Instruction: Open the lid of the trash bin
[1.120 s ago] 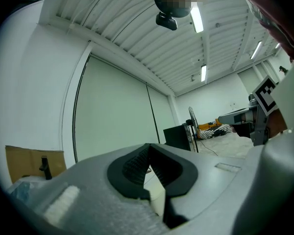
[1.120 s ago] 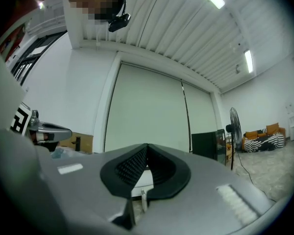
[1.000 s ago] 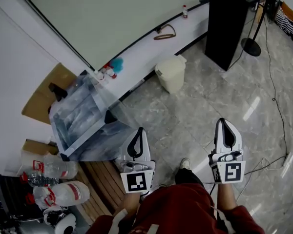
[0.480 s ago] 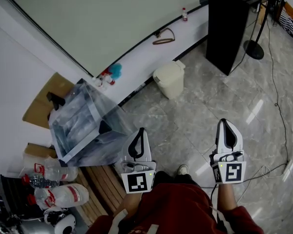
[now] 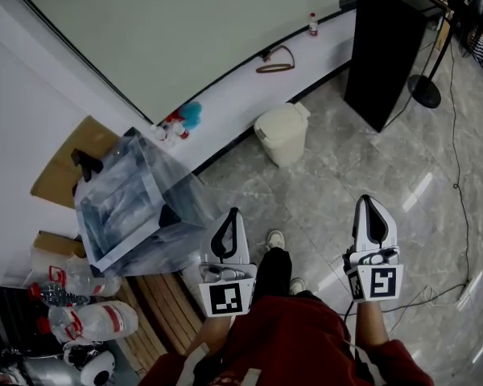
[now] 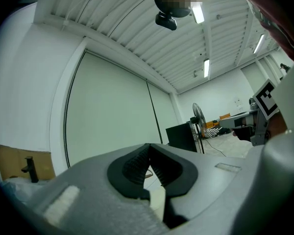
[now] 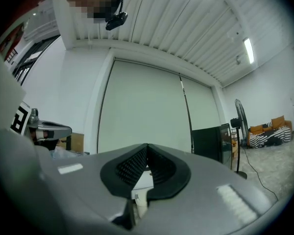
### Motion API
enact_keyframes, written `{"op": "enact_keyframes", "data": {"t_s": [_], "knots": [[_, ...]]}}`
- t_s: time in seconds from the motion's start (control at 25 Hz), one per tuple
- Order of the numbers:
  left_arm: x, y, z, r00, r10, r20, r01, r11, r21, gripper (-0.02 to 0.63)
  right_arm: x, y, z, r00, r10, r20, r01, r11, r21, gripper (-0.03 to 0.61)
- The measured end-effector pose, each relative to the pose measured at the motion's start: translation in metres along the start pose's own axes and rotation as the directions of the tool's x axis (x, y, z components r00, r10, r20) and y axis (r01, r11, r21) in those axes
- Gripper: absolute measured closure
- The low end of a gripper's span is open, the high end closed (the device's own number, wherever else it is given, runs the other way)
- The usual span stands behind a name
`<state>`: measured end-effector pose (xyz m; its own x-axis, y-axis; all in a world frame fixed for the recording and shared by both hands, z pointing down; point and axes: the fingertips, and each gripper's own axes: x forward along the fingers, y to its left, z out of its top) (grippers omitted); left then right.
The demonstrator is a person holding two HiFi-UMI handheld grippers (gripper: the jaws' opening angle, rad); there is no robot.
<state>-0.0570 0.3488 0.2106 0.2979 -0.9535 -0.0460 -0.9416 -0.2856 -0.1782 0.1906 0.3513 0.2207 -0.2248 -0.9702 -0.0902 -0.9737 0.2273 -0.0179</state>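
A small cream trash bin with its lid down stands on the grey floor beside a low white ledge, far ahead of both grippers. My left gripper is held at waist height at lower centre, jaws shut and empty. My right gripper is level with it on the right, also shut and empty. In the left gripper view the left gripper points at the pale wall. The right gripper in its own view points the same way. The bin shows only as a pale sliver behind each pair of jaws.
A tall black cabinet stands right of the bin, a floor fan beyond it. A clear plastic box lies left, over wooden slats, cardboard and bottles. A cable runs along the floor.
The person has stepped forward: a foot now shows ahead between the grippers and the bin sits slightly nearer. Both grippers keep their pose, shut.
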Motion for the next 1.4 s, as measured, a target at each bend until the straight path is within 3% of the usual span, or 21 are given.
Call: {"op": "enact_keyframes", "data": {"t_s": [0.36, 0.8, 1.08, 1.4], "knots": [[0.069, 0.047, -0.018, 1.000, 0.023, -0.011, -0.023, 0.999, -0.037, 0.609, 0.088, 0.013, 0.001, 0.999, 0.044, -0.012, -0.044, 0.998, -0.054, 0.578], [0.162, 0.105, -0.053, 0.999, -0.007, -0.035, 0.004, 0.997, -0.081, 0.609, 0.197, 0.028, -0.016, 0.998, 0.036, -0.058, -0.038, 0.999, -0.032, 0.578], [0.220, 0.148, -0.082, 0.998, -0.027, -0.053, 0.021, 0.995, -0.096, 0.609, 0.266, 0.055, -0.028, 0.993, 0.069, -0.096, -0.079, 0.991, -0.104, 0.578], [0.254, 0.170, -0.096, 0.997, -0.051, -0.054, 0.044, 0.992, -0.122, 0.609, 0.305, 0.065, -0.036, 0.994, 0.056, -0.098, -0.070, 0.988, -0.141, 0.578]]}}
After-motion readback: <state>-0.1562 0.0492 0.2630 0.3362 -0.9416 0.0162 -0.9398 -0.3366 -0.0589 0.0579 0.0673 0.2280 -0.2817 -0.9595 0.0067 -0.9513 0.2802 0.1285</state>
